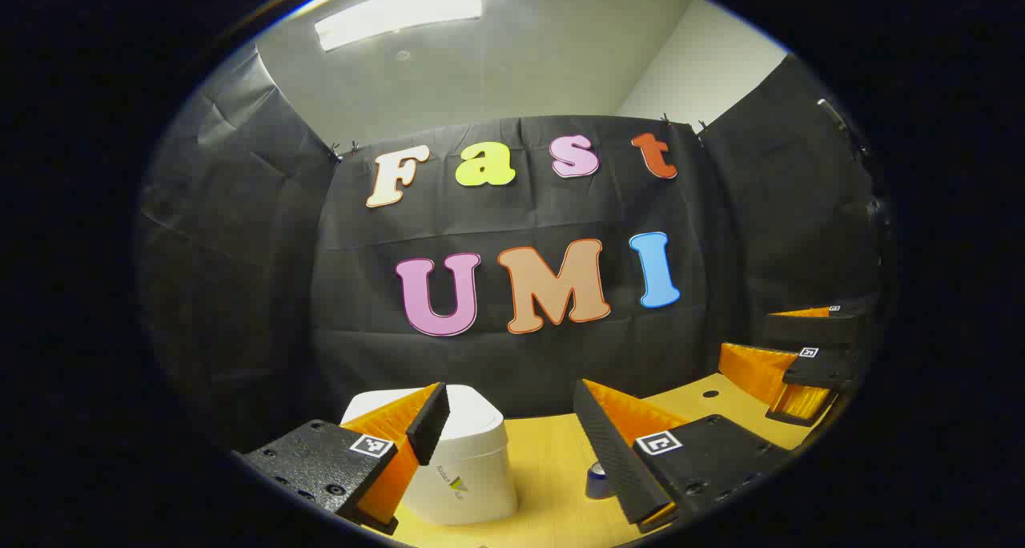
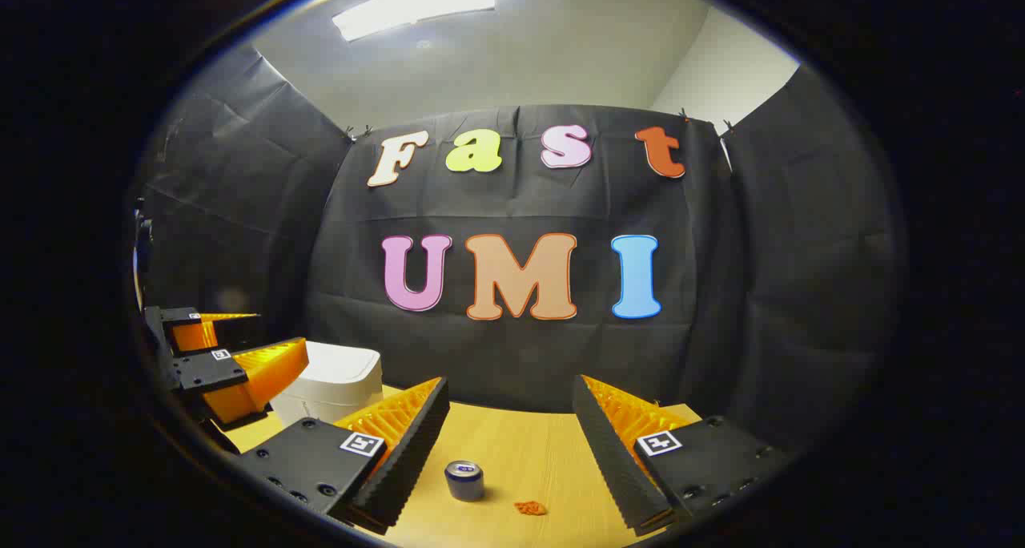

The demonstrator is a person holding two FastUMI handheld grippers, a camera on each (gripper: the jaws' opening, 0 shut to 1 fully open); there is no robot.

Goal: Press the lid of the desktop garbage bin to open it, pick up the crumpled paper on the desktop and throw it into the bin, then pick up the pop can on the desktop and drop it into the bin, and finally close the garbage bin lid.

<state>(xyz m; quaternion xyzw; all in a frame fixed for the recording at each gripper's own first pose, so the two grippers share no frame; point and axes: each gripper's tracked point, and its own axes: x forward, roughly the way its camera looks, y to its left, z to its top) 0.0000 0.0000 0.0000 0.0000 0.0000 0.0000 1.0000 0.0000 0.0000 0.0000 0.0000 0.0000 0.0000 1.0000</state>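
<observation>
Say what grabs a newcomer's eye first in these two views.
The white bin, lid down, stands close ahead of the open left gripper at the table's back edge. In the right gripper view a can stands upright between the open right gripper's fingers, farther off on the table, with a small orange paper wad beside it, apart from it.

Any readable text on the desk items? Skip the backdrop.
Garbage bin: small print on its front, too blurred to read.
Pop can: too small, nothing legible.
Square tags: coded patterns, not words.
So no text can be quoted.
</observation>
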